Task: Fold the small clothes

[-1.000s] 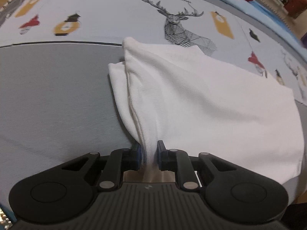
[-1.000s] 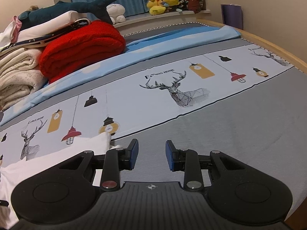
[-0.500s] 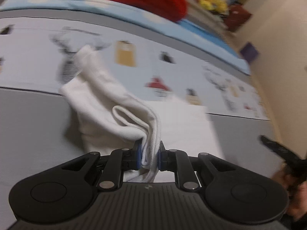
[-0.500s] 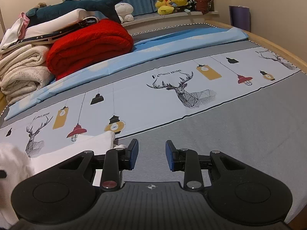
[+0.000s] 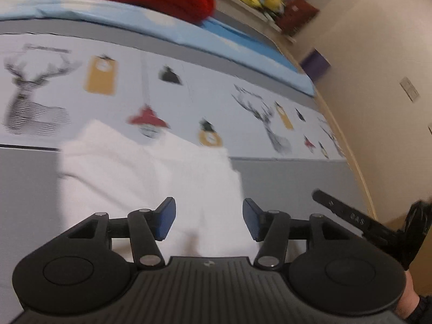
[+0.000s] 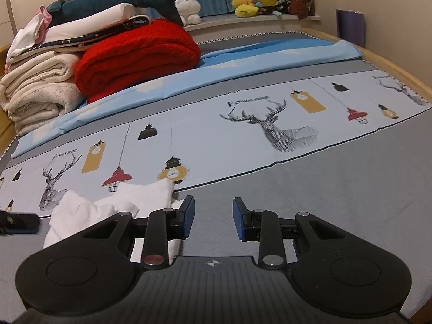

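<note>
A small white garment (image 5: 151, 172) lies folded over on the bed, straddling the grey band and the printed band of the sheet. My left gripper (image 5: 209, 222) is open and empty, its jaws wide apart just above the garment's near edge. In the right wrist view the same garment (image 6: 127, 202) lies at the lower left, partly hidden behind my right gripper's left finger. My right gripper (image 6: 213, 217) is open and empty over the grey sheet, just right of the garment. The right gripper's finger (image 5: 348, 217) shows at the right edge of the left wrist view.
A folded red blanket (image 6: 135, 56) and a stack of cream blankets (image 6: 37, 86) sit at the bed's far left. A light blue sheet (image 6: 243, 59) runs across behind. Plush toys (image 6: 253, 1) line the sill. The wooden bed edge (image 6: 391, 64) curves along the right.
My left gripper carried the pinched fold of the garment across to the right, then opened and let it go. The garment now lies folded. The right gripper stayed open and barely moved.
</note>
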A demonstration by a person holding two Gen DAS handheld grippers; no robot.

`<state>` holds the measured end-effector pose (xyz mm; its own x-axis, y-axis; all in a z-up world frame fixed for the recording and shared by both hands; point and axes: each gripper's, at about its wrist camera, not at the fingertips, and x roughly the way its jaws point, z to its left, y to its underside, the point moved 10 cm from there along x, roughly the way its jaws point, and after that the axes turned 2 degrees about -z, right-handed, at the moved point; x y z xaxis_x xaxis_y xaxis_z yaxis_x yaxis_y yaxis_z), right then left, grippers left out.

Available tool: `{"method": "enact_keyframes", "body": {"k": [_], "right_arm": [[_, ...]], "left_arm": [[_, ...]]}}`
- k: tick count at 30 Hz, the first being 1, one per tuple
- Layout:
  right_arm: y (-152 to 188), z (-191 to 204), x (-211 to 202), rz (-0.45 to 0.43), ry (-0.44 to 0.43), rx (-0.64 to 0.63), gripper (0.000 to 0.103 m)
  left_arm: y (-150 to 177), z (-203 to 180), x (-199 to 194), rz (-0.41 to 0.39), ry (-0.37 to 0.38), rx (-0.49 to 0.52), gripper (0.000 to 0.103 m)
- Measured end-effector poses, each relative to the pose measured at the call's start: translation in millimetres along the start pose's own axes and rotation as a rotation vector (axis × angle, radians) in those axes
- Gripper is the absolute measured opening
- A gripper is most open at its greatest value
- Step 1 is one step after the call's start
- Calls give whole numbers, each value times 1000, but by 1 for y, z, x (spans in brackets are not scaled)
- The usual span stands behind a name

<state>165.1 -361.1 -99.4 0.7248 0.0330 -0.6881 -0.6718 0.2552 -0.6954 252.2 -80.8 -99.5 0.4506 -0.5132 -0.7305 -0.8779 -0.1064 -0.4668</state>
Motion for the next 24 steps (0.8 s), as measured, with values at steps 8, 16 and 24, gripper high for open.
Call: {"method": "enact_keyframes", "body": {"k": [8,16,24], "right_arm": [[20,54,14,80,-156,-23,33],[68,113,58,381,-347,88,48],[89,124,102,478,-282,175,49]], "left_arm": [[1,94,-46,25,-306,-8,60],[8,122,-71,22,-336,28,60],[15,113,-69,28,-332,83,60]]}}
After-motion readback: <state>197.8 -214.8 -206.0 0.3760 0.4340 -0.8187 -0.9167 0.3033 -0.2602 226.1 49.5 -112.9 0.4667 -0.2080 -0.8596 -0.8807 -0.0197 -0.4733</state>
